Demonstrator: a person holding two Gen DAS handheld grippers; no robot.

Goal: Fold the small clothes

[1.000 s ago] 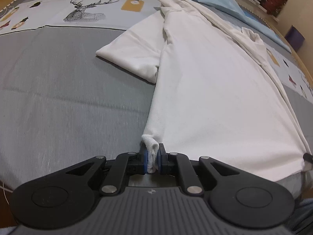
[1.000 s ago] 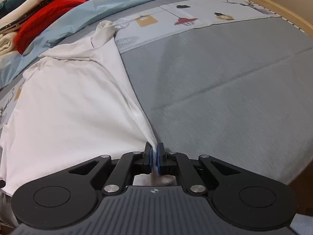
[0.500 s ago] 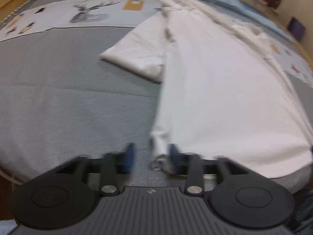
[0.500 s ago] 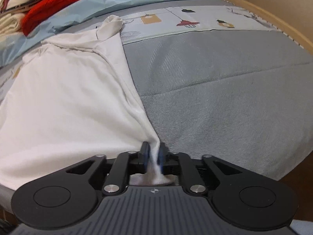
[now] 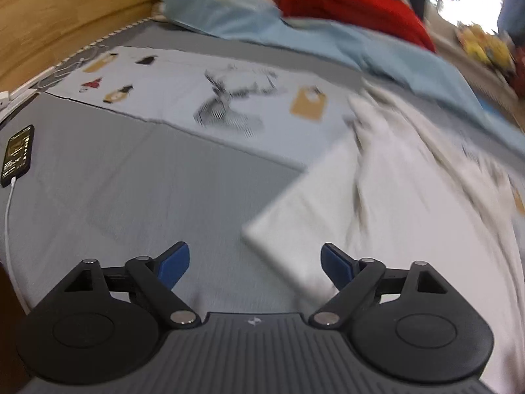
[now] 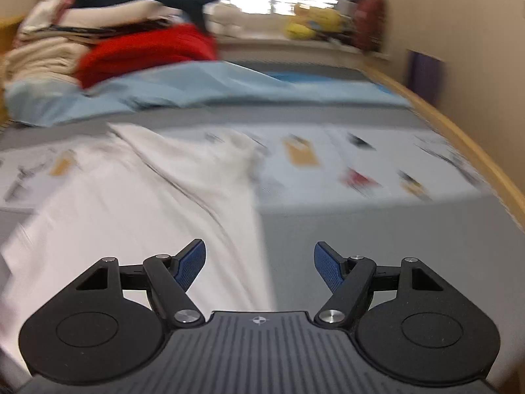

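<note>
A white T-shirt lies spread on the grey bed cover, blurred by motion. One short sleeve sticks out to the left in the left wrist view. My left gripper is open and empty, just in front of that sleeve's corner. In the right wrist view the shirt fills the left half, its right edge running toward the camera. My right gripper is open and empty, above that edge.
A phone on a white cable lies at the far left of the bed. A light blue quilt, a red garment and stacked clothes lie at the bed's head. A wooden bed rim runs along the right.
Both grippers let go of the shirt's hem corners and opened wide. Both have lifted and moved forward over the bed, so the views now look toward the bed's head.
</note>
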